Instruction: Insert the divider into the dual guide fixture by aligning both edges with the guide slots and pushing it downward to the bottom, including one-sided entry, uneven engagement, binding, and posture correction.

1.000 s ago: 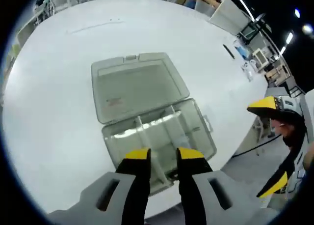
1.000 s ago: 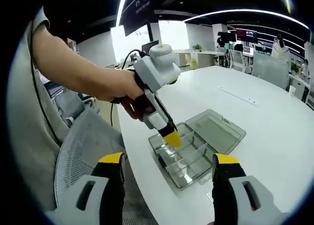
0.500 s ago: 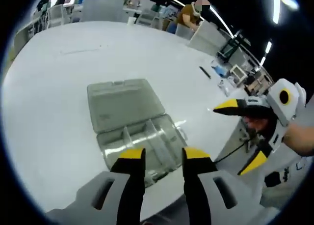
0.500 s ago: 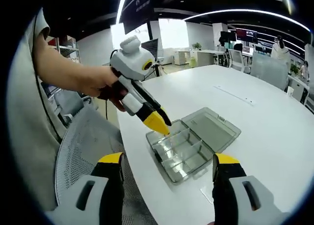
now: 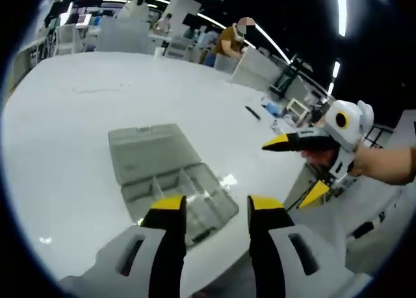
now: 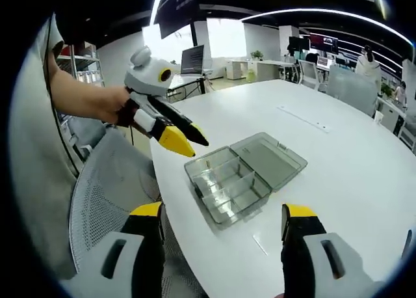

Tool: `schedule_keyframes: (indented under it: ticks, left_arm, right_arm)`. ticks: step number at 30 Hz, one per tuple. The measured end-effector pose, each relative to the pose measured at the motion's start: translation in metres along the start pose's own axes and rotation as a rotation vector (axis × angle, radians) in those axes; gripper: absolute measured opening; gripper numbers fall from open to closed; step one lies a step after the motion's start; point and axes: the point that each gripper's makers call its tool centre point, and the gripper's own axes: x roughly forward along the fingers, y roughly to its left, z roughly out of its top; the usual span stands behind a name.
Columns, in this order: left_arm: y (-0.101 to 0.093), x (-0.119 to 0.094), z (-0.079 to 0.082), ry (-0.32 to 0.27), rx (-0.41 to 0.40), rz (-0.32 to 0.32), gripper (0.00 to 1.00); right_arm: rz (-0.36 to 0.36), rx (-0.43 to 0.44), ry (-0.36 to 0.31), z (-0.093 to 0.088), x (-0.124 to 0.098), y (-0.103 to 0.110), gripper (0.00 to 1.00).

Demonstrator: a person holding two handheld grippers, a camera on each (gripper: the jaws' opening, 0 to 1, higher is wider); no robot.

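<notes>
Clear compartment box (image 6: 240, 177), lid laid flat, sat near tabletop (image 6: 364, 148) edge; dividers appeared seated inside; left gripper (image 6: 185, 136) nearly closed, empty; right gripper (image 6: 221, 223) wide apart, empty; both hung clear; insertion looked finished; next move: check seating.

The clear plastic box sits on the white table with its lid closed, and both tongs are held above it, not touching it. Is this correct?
Not quite: the lid is open, lying flat beside the compartments, as the right gripper view shows. The rest holds: the clear plastic box sits on the white table, and the left tongs and right tongs are held above it, not touching it.
</notes>
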Motion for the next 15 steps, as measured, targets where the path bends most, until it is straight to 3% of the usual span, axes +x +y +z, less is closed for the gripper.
schedule_keyframes:
  ticks: [4, 15]
  left_arm:
    - [-0.009, -0.004, 0.004, -0.038, 0.045, -0.026, 0.38]
    - [-0.019, -0.01, 0.002, -0.067, 0.114, -0.059, 0.42]
  right_arm:
    - [-0.014, -0.002, 0.012, -0.005, -0.004, -0.007, 0.7]
    - [-0.056, -0.002, 0.06, -0.024, -0.014, -0.03, 0.69]
